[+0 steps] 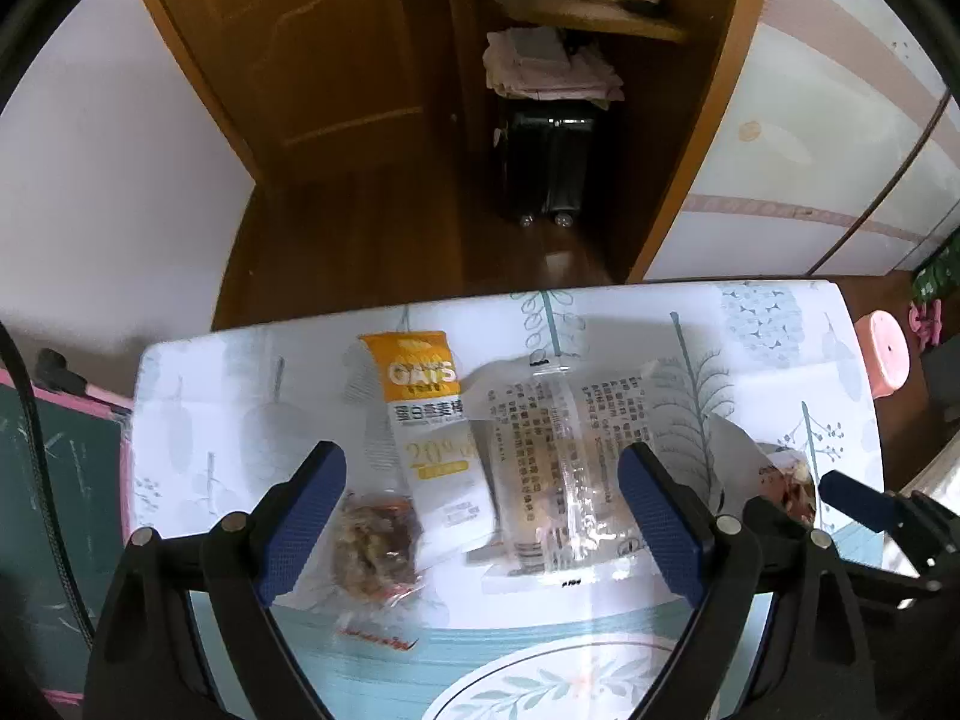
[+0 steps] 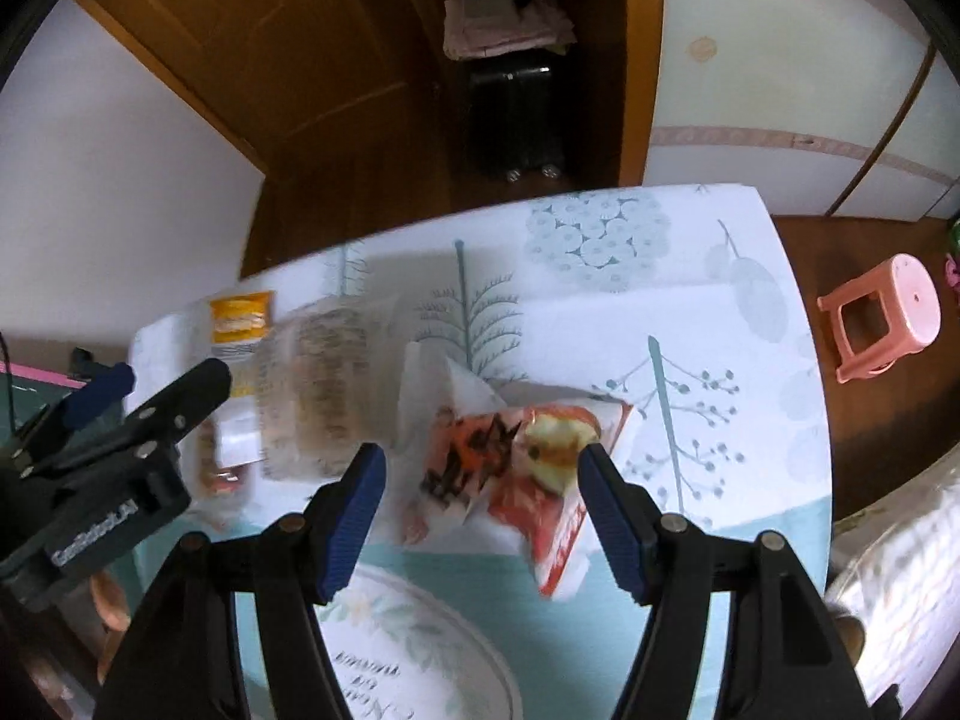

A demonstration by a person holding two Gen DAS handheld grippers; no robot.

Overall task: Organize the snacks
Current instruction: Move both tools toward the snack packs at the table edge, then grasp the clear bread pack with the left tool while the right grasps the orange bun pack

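Several snacks lie on a white table with a leaf-print cloth point(image 1: 750, 336). An orange and white oat bar pack point(image 1: 429, 420) lies beside a clear wrapped snack with black print point(image 1: 558, 456). A small clear bag of brown nut clusters point(image 1: 375, 540) lies near the front. My left gripper point(image 1: 480, 516) is open above these packs and holds nothing. My right gripper point(image 2: 480, 516) is open around a red and white snack packet point(image 2: 516, 468), not closed on it. The oat bar point(image 2: 240, 318) and clear pack point(image 2: 324, 384) show blurred at the left.
A pink plastic stool point(image 2: 882, 312) stands on the wooden floor right of the table. A black suitcase point(image 1: 549, 168) sits in an open wooden wardrobe behind the table. A green board with a pink frame point(image 1: 54, 480) is at the left.
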